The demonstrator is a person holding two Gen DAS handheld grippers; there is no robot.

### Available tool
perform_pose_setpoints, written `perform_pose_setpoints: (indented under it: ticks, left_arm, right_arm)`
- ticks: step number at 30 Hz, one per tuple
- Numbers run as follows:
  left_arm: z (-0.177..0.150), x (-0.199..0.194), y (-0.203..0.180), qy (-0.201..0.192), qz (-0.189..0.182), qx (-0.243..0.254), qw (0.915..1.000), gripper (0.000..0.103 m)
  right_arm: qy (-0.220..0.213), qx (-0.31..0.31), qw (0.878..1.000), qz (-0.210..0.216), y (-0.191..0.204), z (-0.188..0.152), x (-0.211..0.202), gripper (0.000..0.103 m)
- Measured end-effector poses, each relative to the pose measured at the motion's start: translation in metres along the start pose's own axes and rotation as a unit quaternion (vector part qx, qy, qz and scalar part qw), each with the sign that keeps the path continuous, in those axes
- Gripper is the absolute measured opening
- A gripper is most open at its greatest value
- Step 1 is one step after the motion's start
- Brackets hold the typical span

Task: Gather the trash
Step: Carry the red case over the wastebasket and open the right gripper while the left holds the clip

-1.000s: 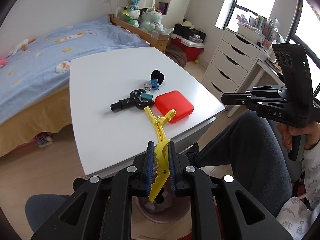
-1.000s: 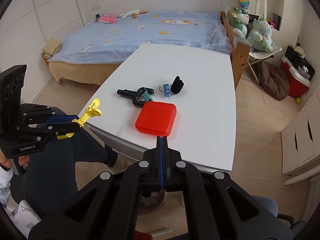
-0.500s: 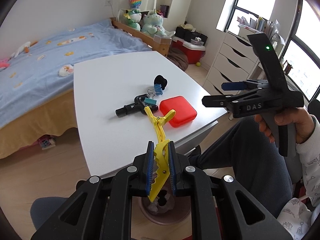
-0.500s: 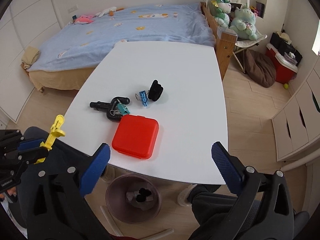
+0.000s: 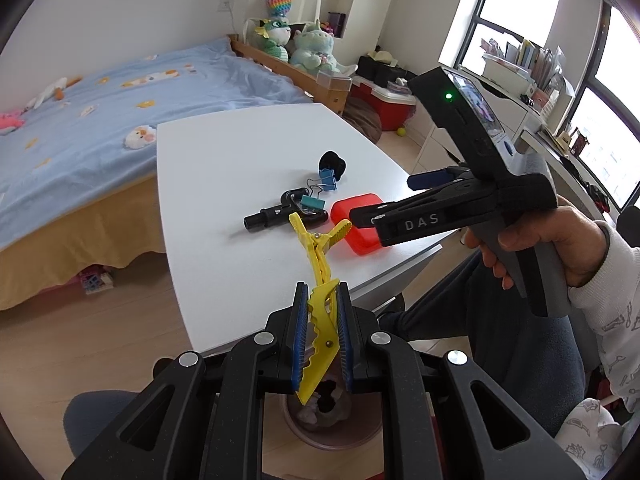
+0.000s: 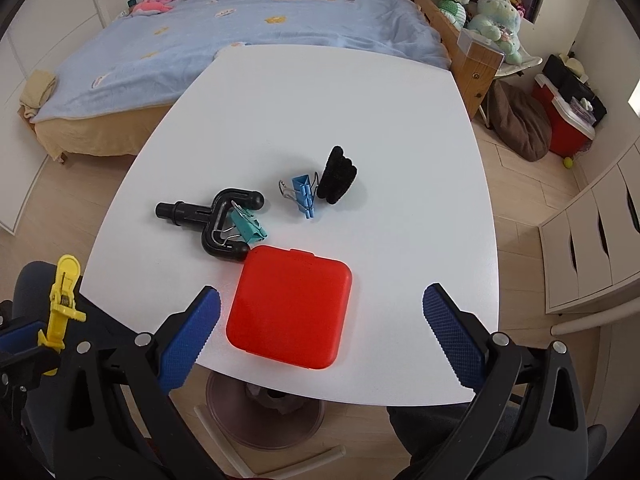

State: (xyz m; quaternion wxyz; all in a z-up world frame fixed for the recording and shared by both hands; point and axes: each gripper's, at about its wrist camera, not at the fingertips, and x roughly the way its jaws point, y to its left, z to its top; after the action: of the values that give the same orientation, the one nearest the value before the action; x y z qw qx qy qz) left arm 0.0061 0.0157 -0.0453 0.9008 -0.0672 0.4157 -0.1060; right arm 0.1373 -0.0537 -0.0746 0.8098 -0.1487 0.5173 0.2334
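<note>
1. Bedroom setting: white table (image 6: 320, 92) stands next to a bed with a blue cover (image 6: 248, 20); stuffed toys (image 6: 480, 0) sit past the bed's end, white drawers (image 6: 592, 232) at the right of the right wrist view.
2. On the table, near its front edge: red flat case (image 6: 290, 306), lid down. Just behind it, touching its far left corner, a black pipe-shaped part (image 6: 216, 216) with a teal binder clip (image 6: 250, 228) lying on it.
3. Farther back: blue binder clip (image 6: 302, 194) just beside a black fuzzy pad (image 6: 338, 180), which stands on edge and leans.
4. Left gripper (image 5: 322, 340): blue pads pinched on a yellow hair clip (image 5: 318, 284) at its toothed end. The clip sticks up and forward out of the jaws, its handle end pointing toward the table. It is held off the table's front edge, above the floor.
5. Below that gripper, on the floor under the table edge: a round brownish bin (image 6: 264, 412) with crumpled dark and pale scraps inside. The clip's lower tip hangs over the bin opening in the left wrist view.
6. Right gripper (image 6: 320, 320): jaws have just been opening and now stand spread wide. The red case lies in view between the two blue pads, neither pad touching it; the gripper hovers over the table's front edge, tilted down.
7. A hand (image 5: 552, 240) with a pale printed sleeve grasps the right gripper's handle; green light lit on its body.
8. A dark trouser leg (image 5: 500, 312) shows below the table edge.
</note>
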Motion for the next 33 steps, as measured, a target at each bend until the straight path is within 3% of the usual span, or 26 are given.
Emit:
perform_pose_setpoints:
  ticks: [6, 10, 12, 21, 33]
  left_arm:
    - [-0.001, -0.002, 0.005, -0.002, 0.001, -0.008, 1.0, 0.013]
    - [-0.002, -0.002, 0.007, -0.003, 0.0, -0.01, 0.9999, 0.013]
    - [-0.003, -0.002, 0.008, -0.003, 0.0, -0.01, 0.9999, 0.013]
    - [-0.003, -0.002, 0.005, -0.003, -0.001, -0.006, 1.0, 0.013]
    - [-0.003, -0.003, -0.01, -0.003, -0.011, 0.005, 0.9999, 0.013]
  right_arm:
    - [0.018, 0.007, 1.0, -0.002, 0.008, 0.001, 0.016, 0.098]
    - [0.031, 0.013, 0.999, -0.002, 0.008, 0.0, 0.023, 0.071]
    - [0.029, 0.014, 0.999, 0.003, 0.007, -0.001, 0.023, 0.066]
    - [0.008, 0.007, 1.0, 0.015, 0.001, -0.008, 0.01, 0.065]
    - [-0.054, -0.038, 0.997, 0.048, -0.005, -0.041, -0.058, 0.065]
